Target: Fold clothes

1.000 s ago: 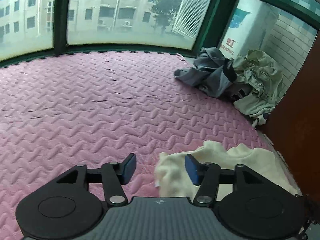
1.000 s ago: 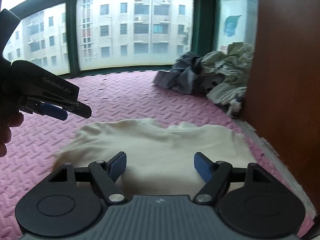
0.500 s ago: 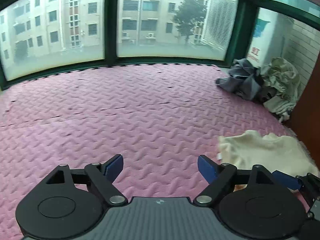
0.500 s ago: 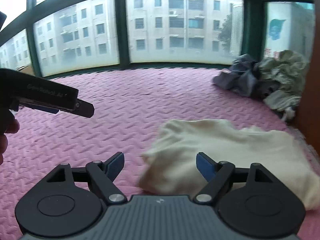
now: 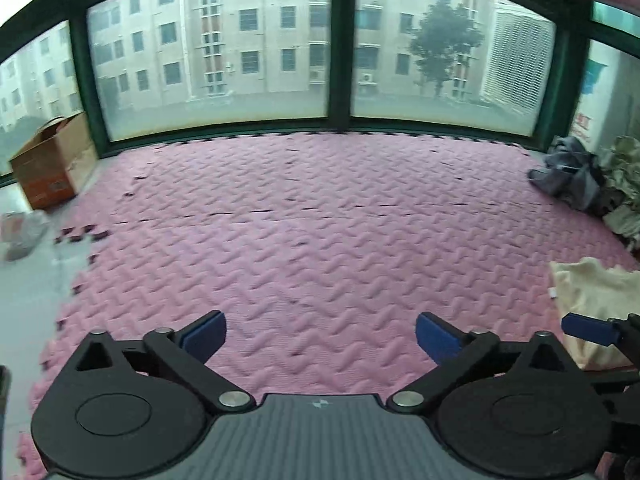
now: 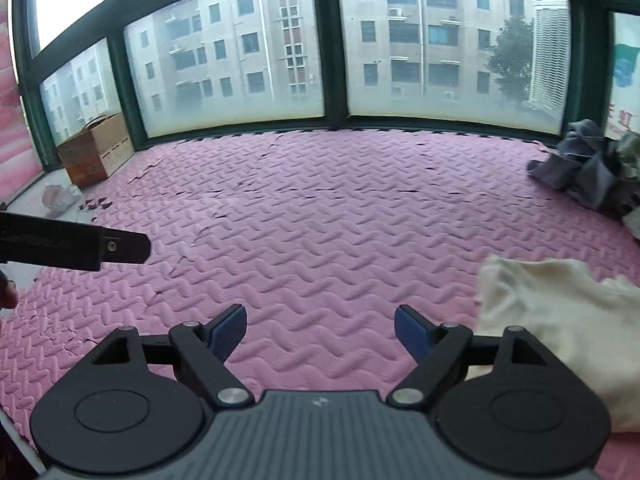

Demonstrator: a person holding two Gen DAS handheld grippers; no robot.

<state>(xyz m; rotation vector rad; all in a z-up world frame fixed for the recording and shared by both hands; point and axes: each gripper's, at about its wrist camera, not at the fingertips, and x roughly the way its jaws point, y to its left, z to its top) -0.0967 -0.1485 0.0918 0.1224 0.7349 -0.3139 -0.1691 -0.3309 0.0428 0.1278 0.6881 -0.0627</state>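
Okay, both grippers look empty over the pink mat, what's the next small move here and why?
Probably swing both toward the pile of unfolded clothes in the far right corner. The cream garment lies released on the mat, and the left gripper and right gripper are opening with only bare pink mat between their fingers.

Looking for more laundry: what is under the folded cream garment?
The folded cream garment lies on the pink foam mat. Whatever is beneath it is covered; nothing sticks out along its visible edges.
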